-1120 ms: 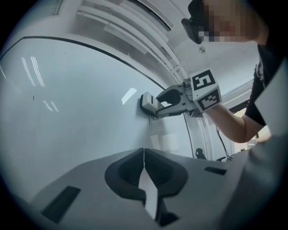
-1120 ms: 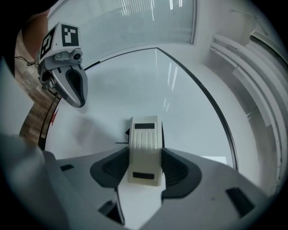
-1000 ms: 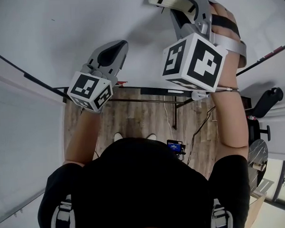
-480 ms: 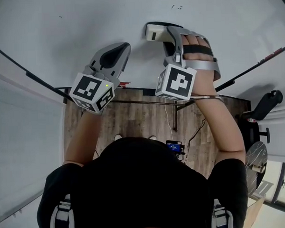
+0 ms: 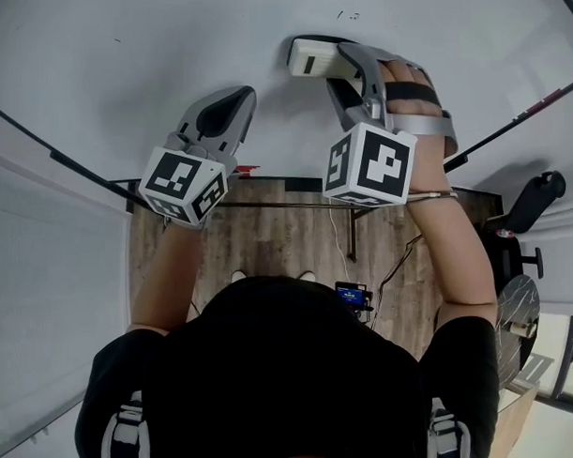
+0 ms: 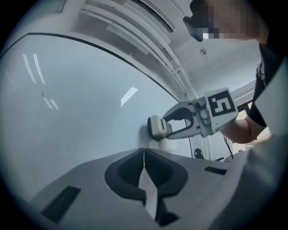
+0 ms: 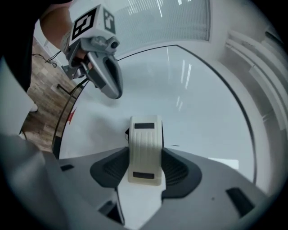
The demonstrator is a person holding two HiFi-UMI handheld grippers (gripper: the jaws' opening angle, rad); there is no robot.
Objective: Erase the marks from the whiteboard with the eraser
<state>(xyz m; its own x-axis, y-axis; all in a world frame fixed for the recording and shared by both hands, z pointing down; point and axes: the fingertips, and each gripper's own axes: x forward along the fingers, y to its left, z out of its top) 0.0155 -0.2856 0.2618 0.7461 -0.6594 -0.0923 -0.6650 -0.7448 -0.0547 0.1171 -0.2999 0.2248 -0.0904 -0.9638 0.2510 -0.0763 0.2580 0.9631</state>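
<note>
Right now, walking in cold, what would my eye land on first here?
Probably the cream eraser, clamped in the right gripper and held against the big whiteboard near the top of the head view. Next, the black-and-white marker cubes on both grippers; the left gripper, jaws together on nothing, hovers to its left.

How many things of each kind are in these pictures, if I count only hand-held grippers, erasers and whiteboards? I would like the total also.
Hand-held gripper: 2 (left hand-held gripper, right hand-held gripper)
Eraser: 1
Whiteboard: 1
Total: 4
</note>
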